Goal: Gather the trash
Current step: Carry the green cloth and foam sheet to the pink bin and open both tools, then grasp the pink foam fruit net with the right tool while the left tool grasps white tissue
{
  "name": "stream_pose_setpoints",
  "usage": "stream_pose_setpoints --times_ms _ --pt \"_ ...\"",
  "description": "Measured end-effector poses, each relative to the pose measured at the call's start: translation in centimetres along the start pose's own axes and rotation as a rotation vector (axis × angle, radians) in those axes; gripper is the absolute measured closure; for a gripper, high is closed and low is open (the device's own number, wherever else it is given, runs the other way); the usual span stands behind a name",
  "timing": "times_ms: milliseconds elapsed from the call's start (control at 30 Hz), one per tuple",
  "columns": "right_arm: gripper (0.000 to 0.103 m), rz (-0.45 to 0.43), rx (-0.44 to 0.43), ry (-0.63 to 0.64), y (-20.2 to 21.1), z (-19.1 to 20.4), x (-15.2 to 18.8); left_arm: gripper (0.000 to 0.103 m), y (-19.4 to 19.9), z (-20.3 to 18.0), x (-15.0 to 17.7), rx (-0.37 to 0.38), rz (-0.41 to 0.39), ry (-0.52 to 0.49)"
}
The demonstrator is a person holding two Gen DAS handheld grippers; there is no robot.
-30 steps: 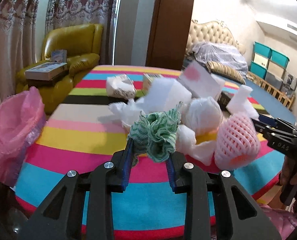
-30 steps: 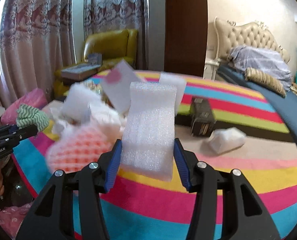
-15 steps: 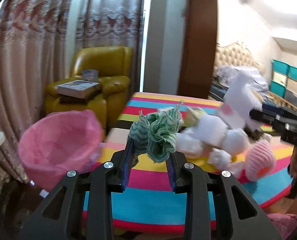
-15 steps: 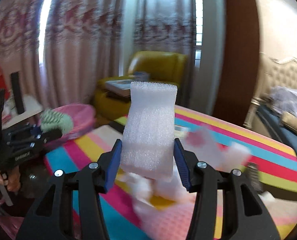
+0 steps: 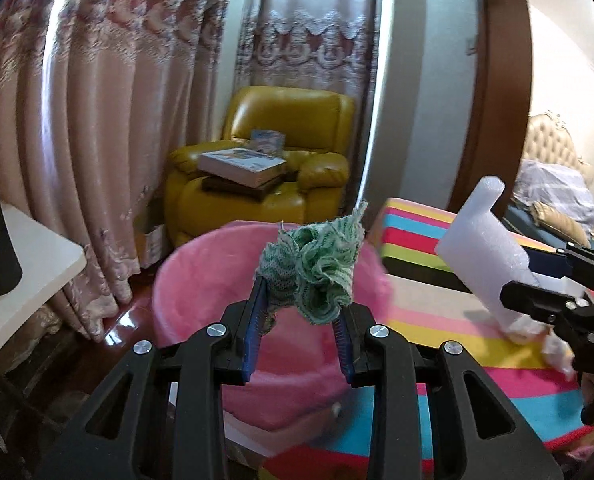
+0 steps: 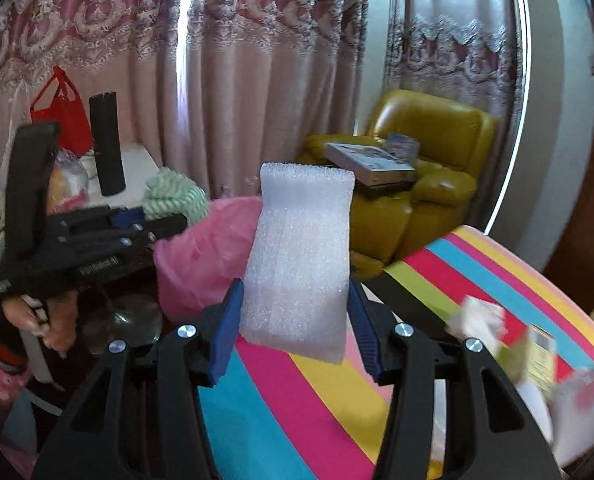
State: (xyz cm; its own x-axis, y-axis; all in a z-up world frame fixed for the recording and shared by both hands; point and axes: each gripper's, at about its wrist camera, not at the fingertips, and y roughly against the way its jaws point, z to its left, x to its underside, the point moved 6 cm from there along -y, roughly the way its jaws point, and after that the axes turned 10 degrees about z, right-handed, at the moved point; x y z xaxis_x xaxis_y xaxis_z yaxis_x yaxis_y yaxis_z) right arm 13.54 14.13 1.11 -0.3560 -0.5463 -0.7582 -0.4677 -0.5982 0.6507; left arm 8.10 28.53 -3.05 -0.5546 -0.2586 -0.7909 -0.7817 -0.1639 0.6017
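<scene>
So my left gripper (image 5: pixel 299 328) is clamped tight on a crumpled green-and-white cloth (image 5: pixel 313 272), and from its camera that wad hangs right in front of the pink-lined trash bin (image 5: pixel 201 276), over the opening. My right gripper (image 6: pixel 295 322) is squeezing a white foam sheet (image 6: pixel 301 256) standing upright between the blue pads, out over the edge of the striped table (image 6: pixel 297 400), with the bin (image 6: pixel 205 260) just beyond it to the left. The right cam also catches the left gripper (image 6: pixel 165 216) side-on with the cloth (image 6: pixel 175 196) sticking out the front. More scraps (image 6: pixel 497 336) sit on the table at right, too blurry to name. Yellow armchair (image 5: pixel 273 168) with a book (image 5: pixel 241 166) on it sits behind the bin by the curtains (image 5: pixel 97 120).
</scene>
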Motion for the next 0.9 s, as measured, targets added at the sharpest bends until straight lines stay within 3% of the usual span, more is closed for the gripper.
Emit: stream_pose_setpoints --times_ms 300,333,400,433,467,500,567,733,900 --pt "0.05 0.031 -0.086 -0.02 -6.9 2.3 -4.1 0.073 -3.8 4.0 -0.8 0.017 0.043 0.11" --pt "0.04 0.036 -0.096 -0.008 -7.7 2.5 -4.2 0.071 -4.1 4.2 -0.8 0.019 0.041 0.12" --pt "0.031 0.027 -0.075 0.001 -8.5 2.6 -4.4 0.065 -4.3 4.7 -0.9 0.009 0.032 0.136" --pt "0.031 0.026 -0.067 -0.002 -8.6 2.4 -4.3 0.055 -4.2 4.7 -0.7 0.007 0.026 0.137" --pt "0.031 0.029 -0.064 -0.009 -8.6 2.1 -4.1 0.04 -4.1 4.8 -0.8 -0.001 0.017 0.141" --pt "0.031 0.029 -0.059 -0.015 -8.3 1.8 -3.9 0.028 -3.8 5.0 -0.8 -0.011 0.0 0.145" --pt "0.03 0.024 -0.032 -0.019 -7.4 1.3 -3.3 0.019 -2.5 4.8 -0.5 -0.027 -0.054 0.15" --pt "0.022 -0.025 0.034 -0.01 -2.7 0.1 -1.1 0.014 0.4 3.5 0.0 -0.074 -0.115 0.129" --pt "0.02 -0.07 0.081 -0.023 3.2 -1.4 2.1 0.014 2.5 0.4 1.4 -0.035 -0.152 0.106"
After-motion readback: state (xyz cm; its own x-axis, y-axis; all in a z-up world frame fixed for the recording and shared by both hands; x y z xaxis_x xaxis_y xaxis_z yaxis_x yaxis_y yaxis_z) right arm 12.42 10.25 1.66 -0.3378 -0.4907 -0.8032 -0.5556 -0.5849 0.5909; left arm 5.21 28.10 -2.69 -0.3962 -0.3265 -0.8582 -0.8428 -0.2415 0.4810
